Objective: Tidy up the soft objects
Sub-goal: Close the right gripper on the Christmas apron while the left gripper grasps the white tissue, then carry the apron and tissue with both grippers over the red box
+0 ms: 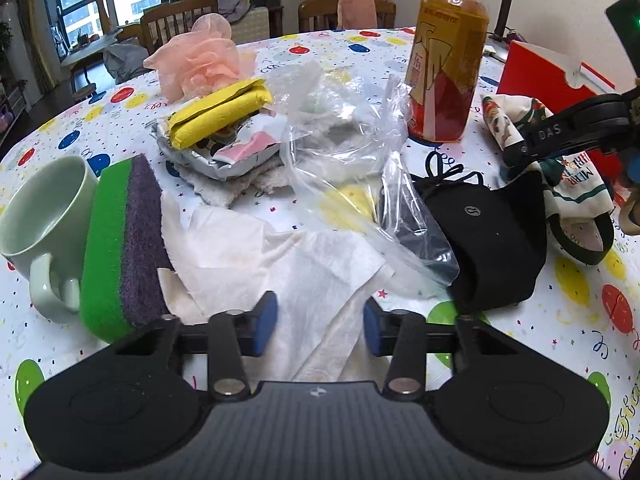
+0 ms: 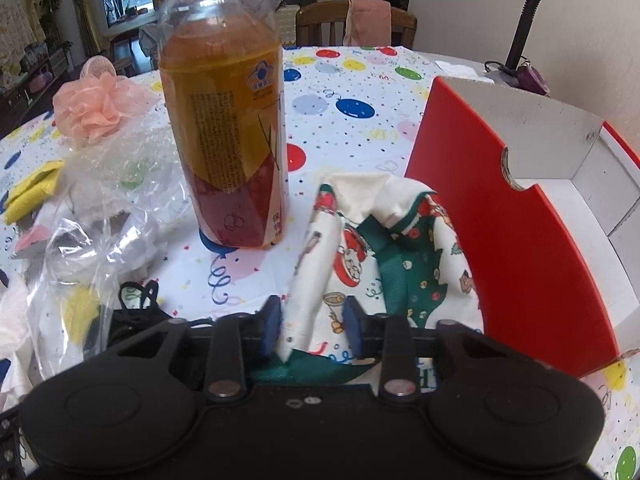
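Note:
A crumpled white paper towel (image 1: 304,272) lies on the balloon-print tablecloth (image 1: 580,344). My left gripper (image 1: 320,326) is closed onto it, a blue pad at each side of the bunched sheet. A Christmas-print cloth (image 2: 404,240) lies beside the red box (image 2: 500,232). My right gripper (image 2: 312,326) pinches a raised fold of that cloth. Other soft items are a green and purple sponge (image 1: 120,248), a yellow sponge cloth (image 1: 220,114), a pink bath pouf (image 1: 200,64) and a black fabric mask (image 1: 492,240).
A tall bottle of amber drink (image 2: 228,120) stands just left of the cloth. A pale green mug (image 1: 40,224) touches the sponge. Crinkled clear plastic bags (image 1: 352,152) fill the middle. A desk lamp (image 2: 528,20) and wooden chairs stand at the far edge.

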